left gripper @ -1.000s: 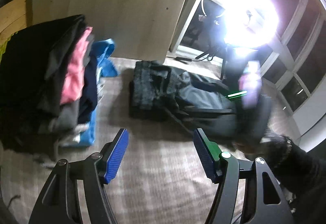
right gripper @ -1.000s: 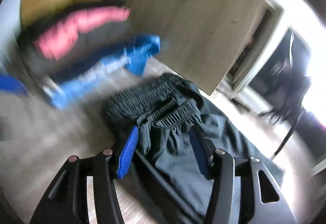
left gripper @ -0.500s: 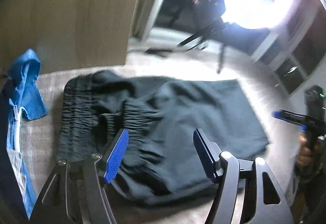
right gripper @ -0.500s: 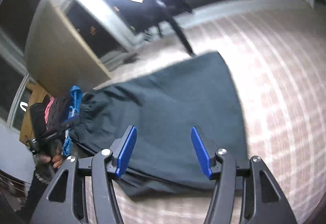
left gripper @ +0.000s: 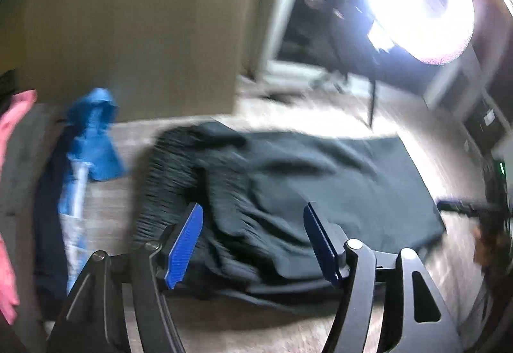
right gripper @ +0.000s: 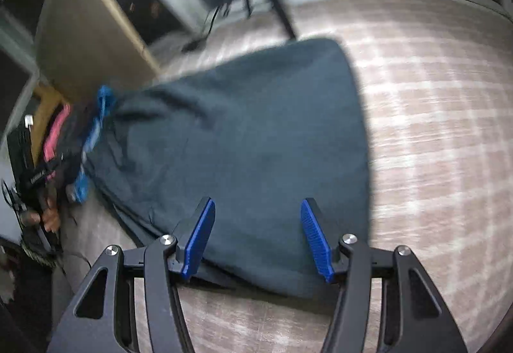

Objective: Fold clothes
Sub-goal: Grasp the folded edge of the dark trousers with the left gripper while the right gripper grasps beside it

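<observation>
A dark pair of trousers (left gripper: 304, 186) lies spread on the checked bed cover, its gathered waistband (left gripper: 170, 173) toward the clothes pile. It also shows in the right wrist view (right gripper: 243, 141), laid flat. My left gripper (left gripper: 253, 237) is open and empty, just above the bunched waist end. My right gripper (right gripper: 256, 231) is open and empty, over the trousers' leg end near its hem. The right gripper also shows at the far right of the left wrist view (left gripper: 465, 208).
A pile of clothes with pink (left gripper: 12, 135) and blue (left gripper: 93, 135) pieces lies left of the trousers. A wooden cabinet (left gripper: 128, 26) stands behind. A bright ring light (left gripper: 426, 0) on a stand glares at the back. Checked bed cover (right gripper: 433, 115) extends to the right.
Both grippers have come closer over the trousers, left at the waist end and right at the leg end. Both stay open. The trousers now lie flatter and spread out.
</observation>
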Demonstrator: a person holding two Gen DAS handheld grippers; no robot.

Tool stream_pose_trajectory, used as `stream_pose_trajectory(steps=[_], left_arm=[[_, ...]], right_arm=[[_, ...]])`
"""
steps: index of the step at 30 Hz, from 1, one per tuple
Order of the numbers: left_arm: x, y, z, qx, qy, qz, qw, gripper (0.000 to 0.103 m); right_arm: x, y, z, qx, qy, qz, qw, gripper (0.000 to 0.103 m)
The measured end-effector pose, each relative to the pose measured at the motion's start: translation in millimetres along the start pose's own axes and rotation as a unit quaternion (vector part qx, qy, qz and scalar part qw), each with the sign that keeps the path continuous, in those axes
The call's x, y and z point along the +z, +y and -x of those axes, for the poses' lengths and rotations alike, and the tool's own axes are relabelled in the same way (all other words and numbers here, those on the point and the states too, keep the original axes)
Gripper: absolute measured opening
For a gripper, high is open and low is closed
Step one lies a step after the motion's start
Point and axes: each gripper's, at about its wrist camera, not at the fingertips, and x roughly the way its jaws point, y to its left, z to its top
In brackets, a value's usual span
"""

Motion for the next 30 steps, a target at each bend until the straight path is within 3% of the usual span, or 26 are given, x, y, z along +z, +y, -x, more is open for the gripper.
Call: stream_pose_trajectory(steps=[3,7,9,13,18,21,26,30], left_arm=[[-15,8,-23,0.068,0.038,-0.003,0.9969,0.06],[-29,-4,-2,0.054,0.015,0.017,0.9983,0.059],[-35,-35,16,0.026,0.003,-0.003,0.9997,0.059],[-43,-138,32,-0.047,-0.017,-0.08,0.9955,0.072],[-48,-271,9,-0.099,-0.02,-0.186,0.9772,0.075],[-57,-324,-16,-0.115,-0.003,-0.226,0.9672,0.076],[-64,-365,-62,-0.058,0.019,-0.263,0.9628,0.076],[-56,-367,-86,0.0,0.025,-0.256,0.9665,0.076]], right_arm=[[-3,2,-5,-0.045,0.034,0.047,0.997,0.055],[3,-16,19,-0.045,0.021,0.05,0.997,0.055],[14,-32,37,-0.034,-0.009,0.033,0.999,0.056],[50,-79,38,-0.029,-0.042,-0.027,0.998,0.056],[88,-125,7,0.012,-0.036,-0.087,0.995,0.056],[102,-131,-12,0.037,-0.029,-0.096,0.994,0.056],[117,-123,-26,0.089,-0.031,-0.077,0.993,0.056],[122,-111,-37,0.125,-0.028,-0.045,0.991,0.056]])
